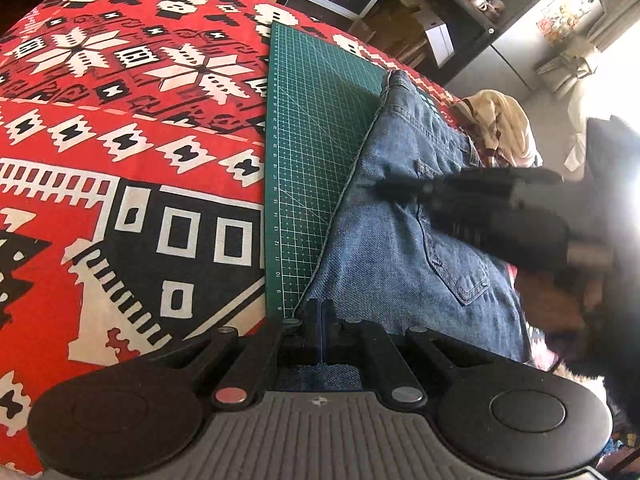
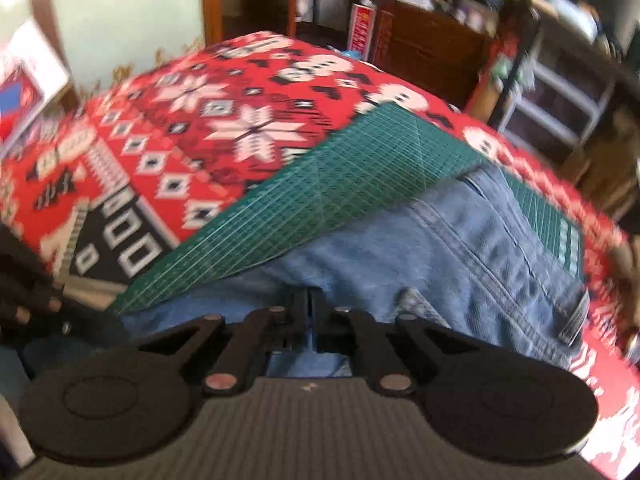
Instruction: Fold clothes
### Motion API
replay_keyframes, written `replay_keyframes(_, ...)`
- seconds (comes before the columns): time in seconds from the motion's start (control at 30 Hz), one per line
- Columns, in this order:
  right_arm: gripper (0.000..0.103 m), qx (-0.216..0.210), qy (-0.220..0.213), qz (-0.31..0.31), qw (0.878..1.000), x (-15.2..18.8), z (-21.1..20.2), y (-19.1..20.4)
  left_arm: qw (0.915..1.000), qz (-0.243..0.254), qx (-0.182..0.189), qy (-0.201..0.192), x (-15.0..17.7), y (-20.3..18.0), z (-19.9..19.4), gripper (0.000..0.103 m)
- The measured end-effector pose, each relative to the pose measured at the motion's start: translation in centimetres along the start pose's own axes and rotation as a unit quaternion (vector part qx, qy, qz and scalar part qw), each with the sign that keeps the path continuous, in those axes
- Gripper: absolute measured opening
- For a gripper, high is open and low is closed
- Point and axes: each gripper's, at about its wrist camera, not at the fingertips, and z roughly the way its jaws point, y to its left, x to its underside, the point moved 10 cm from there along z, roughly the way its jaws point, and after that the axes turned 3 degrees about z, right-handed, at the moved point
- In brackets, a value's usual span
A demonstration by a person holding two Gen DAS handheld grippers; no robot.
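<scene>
A pair of blue jeans lies on a green cutting mat, back pocket up. My left gripper is shut on the jeans' near edge, with denim showing between and below its fingers. In the left wrist view my right gripper reaches in from the right, blurred, low over the jeans' middle. In the right wrist view the right gripper has its fingers pressed together on the jeans, which spread ahead towards the waistband at the right. The mat lies beyond.
A red, white and black patterned cloth covers the table under the mat. A cream garment is heaped past the jeans at the table's right edge. Shelves and boxes stand behind. Part of a black gripper body shows at the left edge.
</scene>
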Motion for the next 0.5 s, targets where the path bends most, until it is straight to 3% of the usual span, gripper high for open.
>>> replay_keyframes(0.07, 0.0, 0.017, -0.002, 0.014, 1.0, -0.2, 0.2, -1.5, 1.0, 0.007, -0.004, -0.001, -0.1, -0.1, 0.0, 0.003)
replay_keyframes(0.2, 0.0, 0.003, 0.005, 0.048, 0.999, -0.5, -0.2, -2.8, 0.9999, 0.012, -0.008, -0.001, -0.1, -0.1, -0.1, 0.003)
replay_keyframes(0.33, 0.008, -0.02, -0.005, 0.077, 0.997, -0.4, -2.3, -3.1, 0.9999, 0.011, -0.007, -0.001, 0.0, 0.1, -0.1, 0.003)
replay_keyframes(0.5, 0.008, -0.058, -0.001, 0.085, 0.995, 2.1, -5.5, -2.1, 0.9997, 0.018, -0.014, 0.0, -0.1, -0.1, 0.0, 0.003)
